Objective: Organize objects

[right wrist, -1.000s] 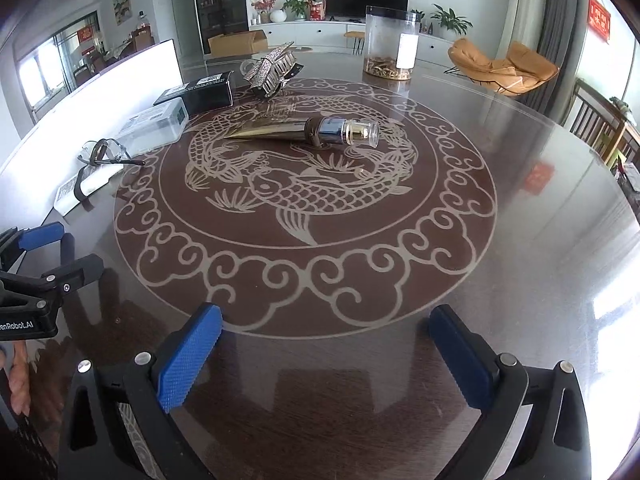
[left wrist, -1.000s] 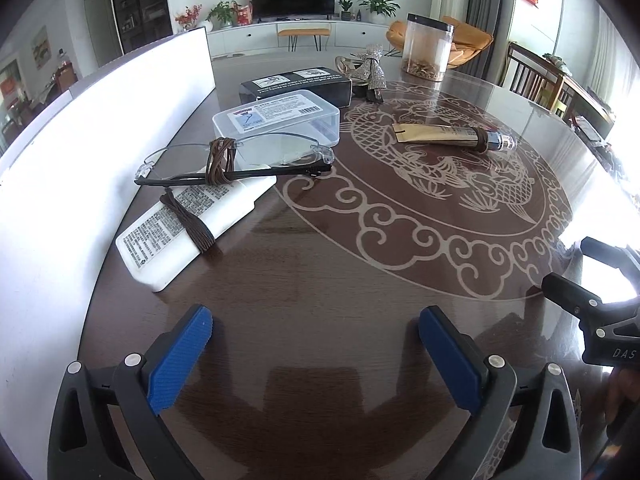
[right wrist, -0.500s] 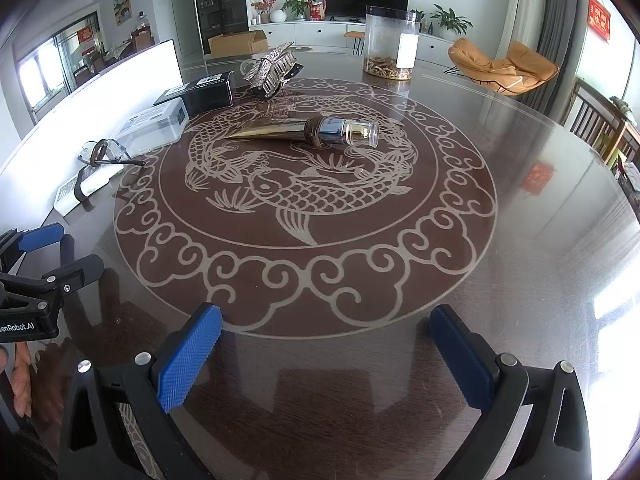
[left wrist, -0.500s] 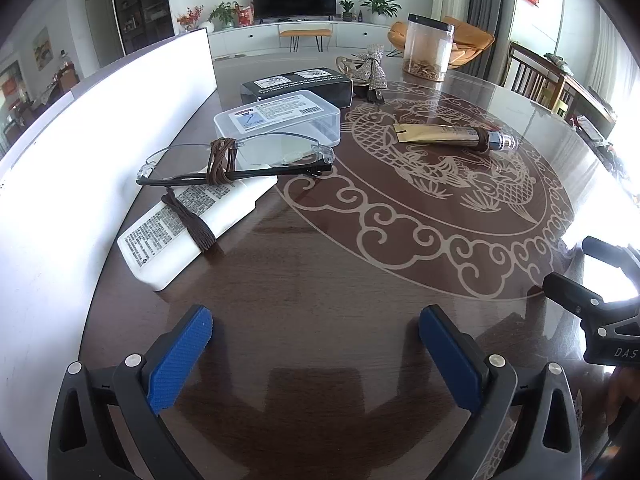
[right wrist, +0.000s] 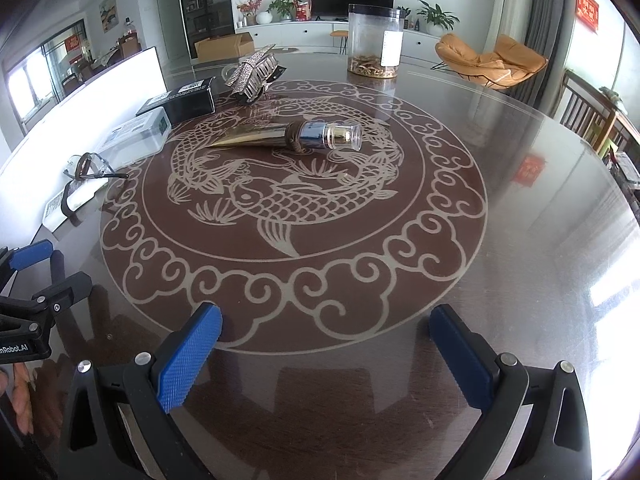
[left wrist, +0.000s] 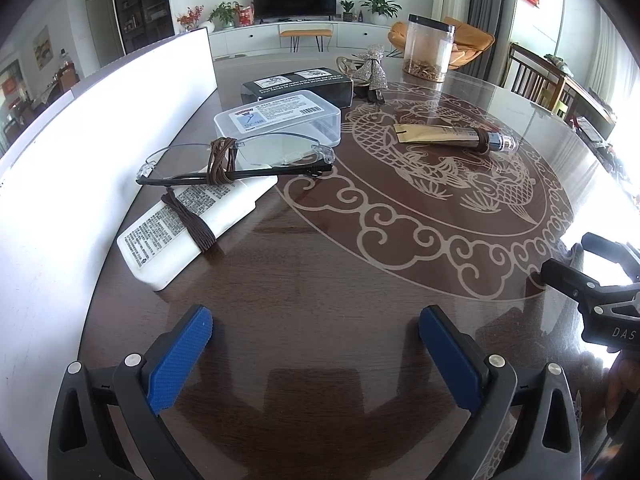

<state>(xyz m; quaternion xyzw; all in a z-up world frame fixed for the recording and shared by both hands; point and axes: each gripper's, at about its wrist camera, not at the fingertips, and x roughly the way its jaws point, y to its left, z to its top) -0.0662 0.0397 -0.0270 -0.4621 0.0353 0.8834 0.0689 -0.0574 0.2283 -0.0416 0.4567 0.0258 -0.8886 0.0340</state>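
Both hand-held grippers hover wide, holding nothing. From the left hand-held gripper [left wrist: 316, 334], the glasses [left wrist: 236, 160] lie at eleven o'clock atop the white tube [left wrist: 188, 222], long axis crosswise; the right hand-held gripper [right wrist: 326, 334] sits farther, so left likely reaches first.

The near part of the surface [right wrist: 520, 208] lies bare ahead of both claws, and so does its whole right side out to the far edge. Along the left edge a white board [left wrist: 80, 140] stands as a wall. Tight beside it sit a white box [left wrist: 192, 232] with glasses [left wrist: 240, 160] resting on top, then a clear case [left wrist: 280, 120] and a black box [left wrist: 298, 84]. In the middle lies a gold tube [right wrist: 296, 136], with open wood all round it. Toward the far edge stand a glittery clip [right wrist: 254, 74] and a clear jar [right wrist: 374, 42].
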